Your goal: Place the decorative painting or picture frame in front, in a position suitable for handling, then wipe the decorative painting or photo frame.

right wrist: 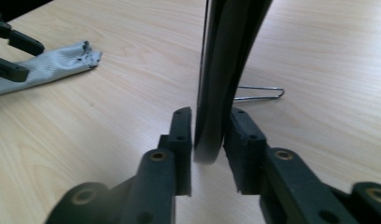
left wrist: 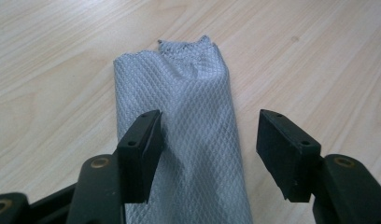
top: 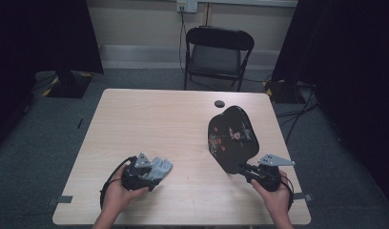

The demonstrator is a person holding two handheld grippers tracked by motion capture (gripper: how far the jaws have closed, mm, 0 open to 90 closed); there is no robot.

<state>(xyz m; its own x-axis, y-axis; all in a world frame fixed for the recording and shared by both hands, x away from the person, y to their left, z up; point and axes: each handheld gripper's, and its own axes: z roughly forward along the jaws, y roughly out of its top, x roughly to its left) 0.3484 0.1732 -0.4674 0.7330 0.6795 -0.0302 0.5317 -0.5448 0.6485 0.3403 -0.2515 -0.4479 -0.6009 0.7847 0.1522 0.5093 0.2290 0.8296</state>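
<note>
Right gripper (right wrist: 208, 140) clamps the tray's (top: 232, 136) rim, tilted up near the table's (top: 149, 114) right edge. Left gripper (left wrist: 209, 140) slack over cloth (left wrist: 188, 121), front-left. Next: pinch cloth, wipe tray.

Looks like a recording studio or lab room: bare pale wooden desk (top: 149, 119) on grey carpet (top: 49, 133), black curtains (top: 45, 33) hung at both sides, a lone black folding chair (top: 219, 55) by the wall, cables (top: 297, 114) trailing across the floor, tape marks (top: 64, 199) on the desk.
</note>
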